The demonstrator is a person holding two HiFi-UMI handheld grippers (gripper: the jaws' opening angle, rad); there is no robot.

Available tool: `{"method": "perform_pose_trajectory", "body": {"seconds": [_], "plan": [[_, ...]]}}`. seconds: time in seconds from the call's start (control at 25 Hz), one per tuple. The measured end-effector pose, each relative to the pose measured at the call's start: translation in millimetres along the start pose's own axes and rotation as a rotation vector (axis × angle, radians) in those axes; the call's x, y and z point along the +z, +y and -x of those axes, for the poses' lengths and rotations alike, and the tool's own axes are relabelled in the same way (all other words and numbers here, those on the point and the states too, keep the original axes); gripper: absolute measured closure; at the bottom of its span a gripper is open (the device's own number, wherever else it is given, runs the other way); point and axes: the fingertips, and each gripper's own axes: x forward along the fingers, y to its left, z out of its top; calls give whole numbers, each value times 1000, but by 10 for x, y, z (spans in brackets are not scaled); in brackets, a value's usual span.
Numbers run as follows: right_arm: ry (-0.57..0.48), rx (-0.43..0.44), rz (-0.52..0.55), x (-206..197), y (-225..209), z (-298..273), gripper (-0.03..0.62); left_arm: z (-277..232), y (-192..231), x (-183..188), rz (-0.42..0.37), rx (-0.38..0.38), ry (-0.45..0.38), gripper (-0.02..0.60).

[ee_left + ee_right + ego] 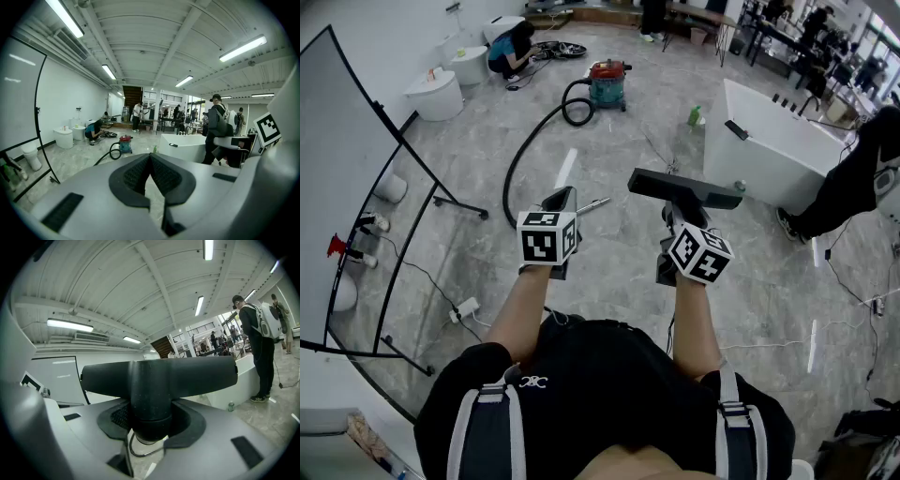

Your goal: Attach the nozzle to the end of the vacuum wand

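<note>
My right gripper is shut on the round neck of a black T-shaped nozzle and holds it up in the air, its wide bar level across the jaws. In the right gripper view the nozzle fills the middle, with my right gripper clamped round its neck. My left gripper is shut with nothing between its pads, as the left gripper view confirms. A silver wand tip shows on the floor just right of it. A black hose runs back to the red and teal vacuum.
A white bathtub stands ahead on the right, with a person in black beside it. A whiteboard on a wheeled frame stands at the left. Cables and a power strip lie on the grey floor. Toilets line the far left wall.
</note>
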Motion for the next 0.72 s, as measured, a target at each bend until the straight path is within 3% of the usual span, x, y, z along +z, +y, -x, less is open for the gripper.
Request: {"method": "perform_pose_trajectory", "body": {"seconds": [0.36,0.72], "plan": [[24,12,3,-51,-24,-336,414,-330,138,12,-12,1,1,575],[9,16,-8,179,-82,-1386,414,-1291,645,353,0,-16,-23,575]]}}
